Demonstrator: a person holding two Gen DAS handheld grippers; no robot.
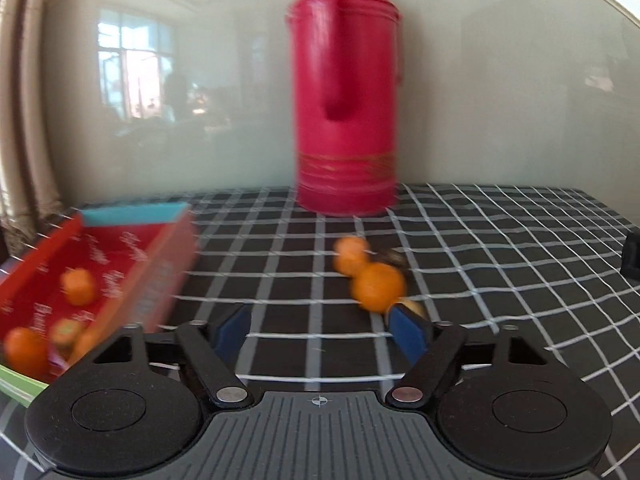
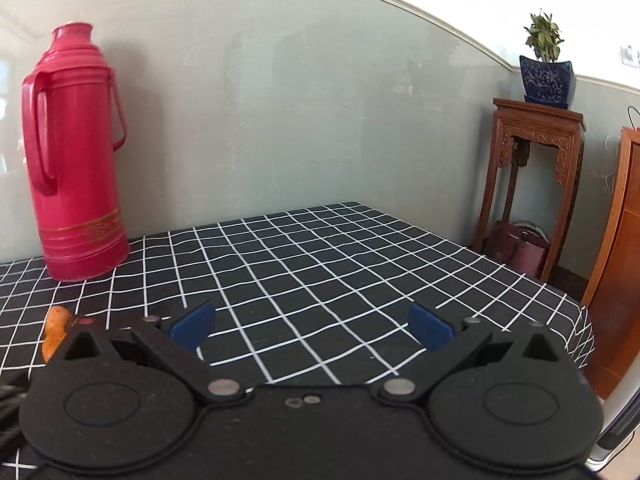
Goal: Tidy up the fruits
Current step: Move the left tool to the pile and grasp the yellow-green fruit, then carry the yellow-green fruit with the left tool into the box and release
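Approaching loose oranges [image 1: 378, 286] with our left gripper [image 1: 320, 330], jaws parted and empty, we aim for the red box [image 1: 132, 248]; our right gripper [image 2: 312, 326] waits, released.

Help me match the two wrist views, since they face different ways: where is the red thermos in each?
Left wrist: red thermos stands top centre, at the tablecloth's far edge, behind the loose oranges.
Right wrist: the thermos stands at far left against the wall.
Shared landmark: the checked tablecloth.
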